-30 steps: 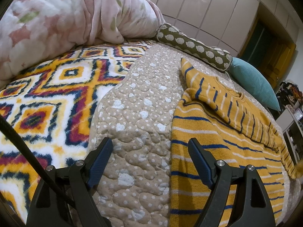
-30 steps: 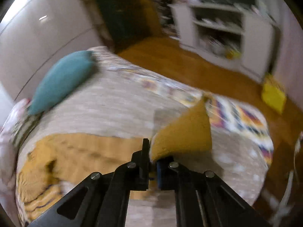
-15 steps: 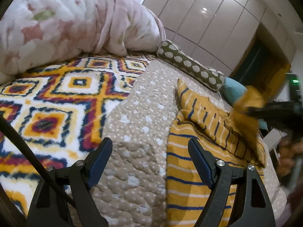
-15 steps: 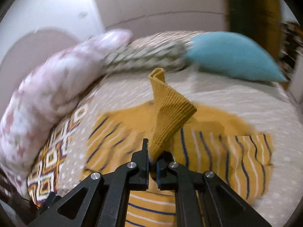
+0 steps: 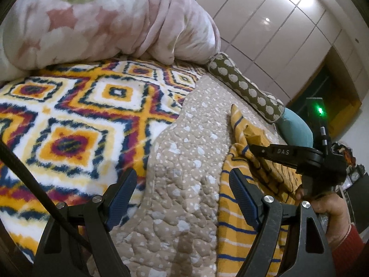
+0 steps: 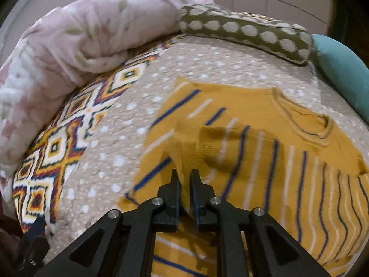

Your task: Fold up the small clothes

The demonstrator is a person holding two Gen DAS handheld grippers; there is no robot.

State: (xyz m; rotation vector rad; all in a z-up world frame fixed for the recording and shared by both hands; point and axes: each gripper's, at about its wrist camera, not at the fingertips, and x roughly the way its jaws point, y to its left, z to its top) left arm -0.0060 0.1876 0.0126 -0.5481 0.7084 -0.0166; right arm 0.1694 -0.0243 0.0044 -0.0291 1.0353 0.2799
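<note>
Left wrist view. The left gripper (image 5: 182, 198), black with blue ribbed pads, hangs with jaws spread wide and nothing between them. Below the gap lies the beige quilted bed cover with white dots (image 5: 184, 152). The mustard-yellow knitted sweater with blue and white stripes (image 5: 233, 219) lies flat on that cover; its near edge runs under the right-hand pad of this gripper, without visible contact. To the far side of the sweater, a folded-over part rises in a ridge. The right gripper (image 5: 253, 149) comes in over the sweater from the right edge of the view, held by a hand (image 5: 327, 210) in a red sleeve (image 5: 355, 244); its tip sits on the ridge. Beside the cover, away from the sweater, lies a fleecy blanket with orange, blue and white diamonds (image 5: 76, 120). Beyond the sweater: a pink floral duvet (image 5: 103, 20), an olive bolster with pale spots (image 5: 246, 94), a teal cushion (image 5: 295, 129).

Right wrist view. The right gripper's jaws have just been opening; a narrow gap now stands between them. The yellow sleeve cuff (image 6: 182, 161) still sits in that gap, and whether the pads still press on it cannot be told. The sweater's body (image 6: 265, 150) spreads beyond and to the right of the jaws, neckline toward the teal cushion. Picture slightly blurred.
</note>
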